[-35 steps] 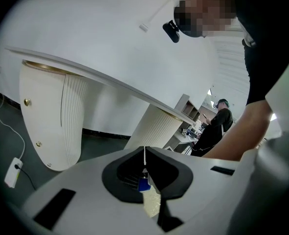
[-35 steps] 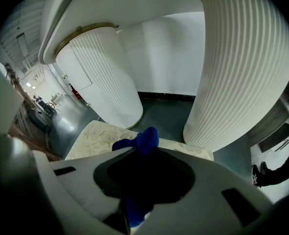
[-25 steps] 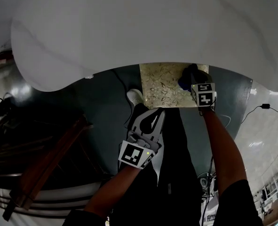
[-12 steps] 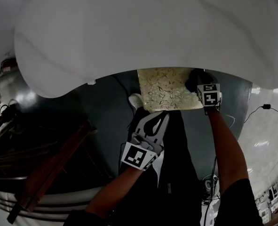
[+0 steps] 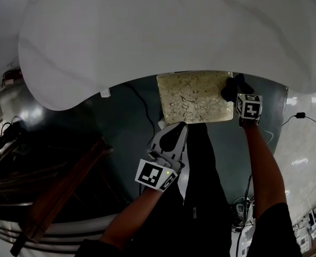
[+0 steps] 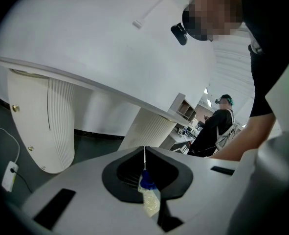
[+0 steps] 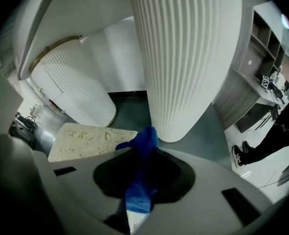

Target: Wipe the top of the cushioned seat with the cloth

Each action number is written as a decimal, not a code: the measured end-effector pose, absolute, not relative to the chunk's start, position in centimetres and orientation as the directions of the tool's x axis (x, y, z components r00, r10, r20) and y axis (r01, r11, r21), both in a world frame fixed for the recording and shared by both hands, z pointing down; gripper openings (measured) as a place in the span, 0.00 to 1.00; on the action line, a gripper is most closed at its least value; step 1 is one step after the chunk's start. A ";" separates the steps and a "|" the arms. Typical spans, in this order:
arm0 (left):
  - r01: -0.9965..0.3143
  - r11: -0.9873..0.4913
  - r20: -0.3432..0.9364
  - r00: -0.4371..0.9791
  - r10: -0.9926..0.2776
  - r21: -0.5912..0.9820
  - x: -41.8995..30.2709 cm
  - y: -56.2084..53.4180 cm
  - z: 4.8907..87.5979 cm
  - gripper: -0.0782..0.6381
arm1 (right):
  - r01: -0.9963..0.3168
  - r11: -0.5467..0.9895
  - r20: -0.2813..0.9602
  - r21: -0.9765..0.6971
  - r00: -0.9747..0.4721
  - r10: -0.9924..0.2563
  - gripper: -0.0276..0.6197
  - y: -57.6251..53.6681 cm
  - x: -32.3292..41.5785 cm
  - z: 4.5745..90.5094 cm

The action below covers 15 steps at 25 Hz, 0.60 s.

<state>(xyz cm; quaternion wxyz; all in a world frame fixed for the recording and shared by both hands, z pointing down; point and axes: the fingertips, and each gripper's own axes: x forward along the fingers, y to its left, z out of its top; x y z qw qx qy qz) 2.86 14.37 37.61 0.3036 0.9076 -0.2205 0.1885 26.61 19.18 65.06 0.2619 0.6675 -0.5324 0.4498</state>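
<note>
The cushioned seat (image 5: 194,97), cream with a leaf pattern, stands on the dark floor below the white table edge; it also shows in the right gripper view (image 7: 88,141). My right gripper (image 5: 237,90) is shut on a dark blue cloth (image 5: 232,86) at the seat's right edge. In the right gripper view the cloth (image 7: 142,173) hangs bunched between the jaws, its tip beside the seat's corner. My left gripper (image 5: 175,131) hovers lower, near the seat's front edge, over dark trousers. Its jaws are shut, holding nothing of the task (image 6: 145,153).
A large white table top (image 5: 163,31) overhangs the scene. A ribbed white pedestal (image 7: 183,58) stands just behind the seat, a second one (image 7: 76,94) to its left. A wooden frame (image 5: 61,186) lies left, and a cable (image 5: 140,105) crosses the floor. A person (image 6: 215,126) stands far off.
My right gripper has slid rightward with the cloth, from over the seat's right part to its right edge. The left gripper has barely moved.
</note>
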 end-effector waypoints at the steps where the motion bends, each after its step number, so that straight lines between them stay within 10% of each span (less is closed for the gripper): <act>1: -0.519 -0.716 0.478 0.829 -0.290 0.466 2.4 14.4 37.9 0.14 | -0.946 -0.294 0.868 -0.138 0.027 -0.495 0.19 19.1 26.2 64.4; 15: -0.608 -0.661 0.500 0.777 -0.382 0.440 -6.9 13.0 38.3 0.14 | -0.940 -0.135 0.705 -0.314 -0.135 -0.696 0.19 13.3 10.2 48.7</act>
